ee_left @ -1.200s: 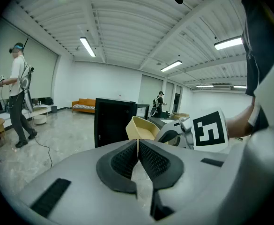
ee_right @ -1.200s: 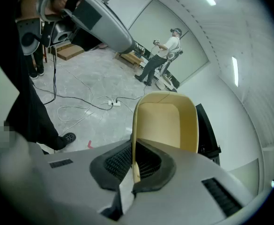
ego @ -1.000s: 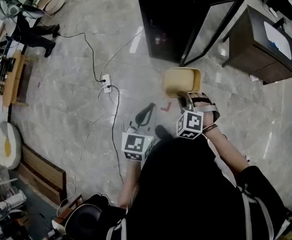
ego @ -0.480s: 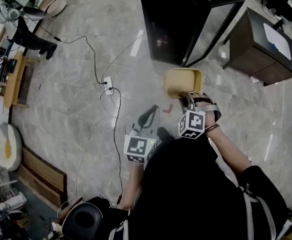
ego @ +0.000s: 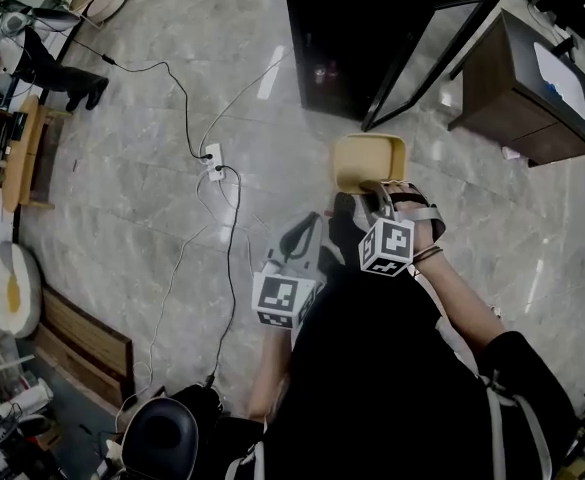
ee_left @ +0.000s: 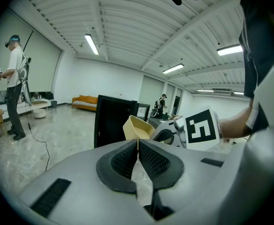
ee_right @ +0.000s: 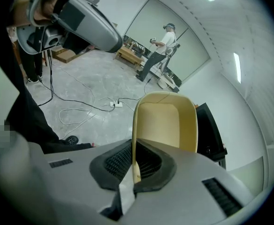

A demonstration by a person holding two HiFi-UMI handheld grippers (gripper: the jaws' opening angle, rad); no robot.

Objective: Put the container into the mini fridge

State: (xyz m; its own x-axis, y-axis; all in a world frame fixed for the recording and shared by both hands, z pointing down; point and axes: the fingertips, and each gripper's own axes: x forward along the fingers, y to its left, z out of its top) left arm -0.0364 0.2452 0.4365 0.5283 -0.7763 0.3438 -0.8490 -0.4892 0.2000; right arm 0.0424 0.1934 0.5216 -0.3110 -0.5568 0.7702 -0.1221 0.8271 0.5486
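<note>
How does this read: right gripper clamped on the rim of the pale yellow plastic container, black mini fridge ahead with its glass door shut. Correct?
One error: the glass door of the black mini fridge is swung open, not shut, as the head view shows. The rest stands: the right gripper is clamped on the rim of the pale yellow plastic container.

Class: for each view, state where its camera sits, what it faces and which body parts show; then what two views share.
Head view: on the head, steeply down at container, open mini fridge; torso, left gripper, right gripper show.
Left gripper view: on left gripper, along shut empty jaws across the room; right forearm shows.
Right gripper view: on right gripper, along jaws clamping the container's wall; a shoe shows.
Shared: all show container and mini fridge.
</note>
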